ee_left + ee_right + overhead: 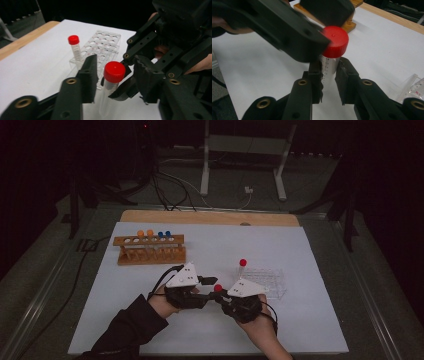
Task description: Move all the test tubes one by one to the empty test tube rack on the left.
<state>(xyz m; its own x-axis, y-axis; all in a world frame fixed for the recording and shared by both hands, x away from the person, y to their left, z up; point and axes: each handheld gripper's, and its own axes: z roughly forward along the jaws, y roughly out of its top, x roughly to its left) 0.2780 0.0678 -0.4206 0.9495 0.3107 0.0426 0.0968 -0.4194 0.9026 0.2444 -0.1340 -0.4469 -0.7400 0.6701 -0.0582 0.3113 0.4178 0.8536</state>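
Note:
A clear tube with a red cap (218, 288) stands upright between my two grippers at the table's front centre. My right gripper (329, 72) is shut on the tube's graduated body (327, 66), below the cap (335, 41). My left gripper (116, 77) is open, one jaw on each side of the red cap (114, 71) with small gaps. In the high view the left gripper (207, 281) and the right gripper (220, 295) meet tip to tip. A second red-capped tube (243, 263) stands in the clear plastic rack (270, 282).
A wooden rack (150, 254) at the back left holds orange-capped and blue-capped tubes. The clear rack (105, 45) lies just right of the grippers. White paper (300, 320) covers the table, and a wooden edge (210, 216) shows at the far side.

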